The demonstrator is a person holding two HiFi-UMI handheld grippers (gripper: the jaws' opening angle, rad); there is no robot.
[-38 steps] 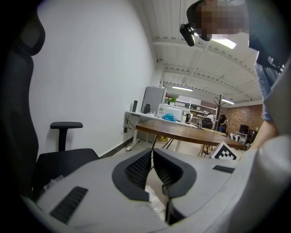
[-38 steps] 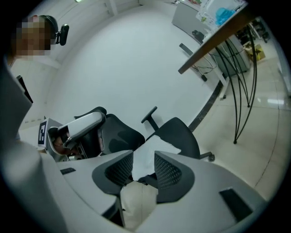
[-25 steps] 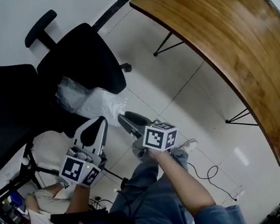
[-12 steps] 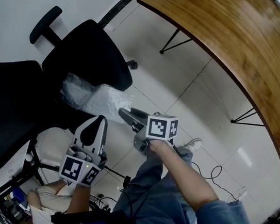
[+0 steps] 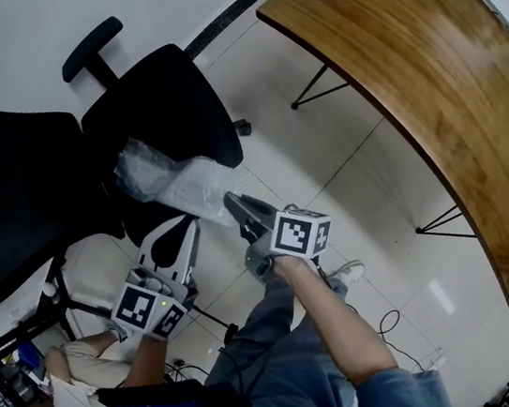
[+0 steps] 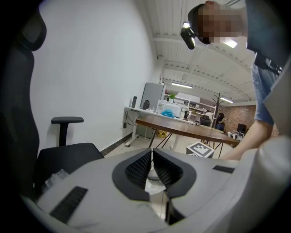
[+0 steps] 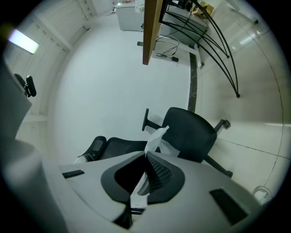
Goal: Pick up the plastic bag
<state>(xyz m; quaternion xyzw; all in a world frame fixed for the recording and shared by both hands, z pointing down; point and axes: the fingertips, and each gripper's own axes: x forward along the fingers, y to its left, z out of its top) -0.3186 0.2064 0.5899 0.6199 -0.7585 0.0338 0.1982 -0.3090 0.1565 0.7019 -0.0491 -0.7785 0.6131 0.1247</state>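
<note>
A crumpled clear plastic bag [image 5: 178, 181] lies on the seat of a black office chair [image 5: 155, 108] and hangs over its front edge. My right gripper [image 5: 232, 201] is shut on the bag's near edge. In the right gripper view a white strip of the bag [image 7: 156, 136] runs up from between the closed jaws of that gripper [image 7: 146, 155]. My left gripper [image 5: 189, 225] hovers just left of it, below the bag. Its jaws [image 6: 152, 152] meet at the tips, and I see nothing pinched between them. Part of the bag [image 6: 55, 178] shows on the seat at lower left.
A curved wooden table [image 5: 422, 59] on thin black legs stands to the right. A second black chair back [image 5: 9, 206] fills the left. The person's legs and a shoe [image 5: 346, 274] are below the grippers on the pale tiled floor. Cables [image 5: 386, 320] trail nearby.
My right gripper has moved slightly up to the bag's near edge and now has it pinched. The left gripper has barely moved.
</note>
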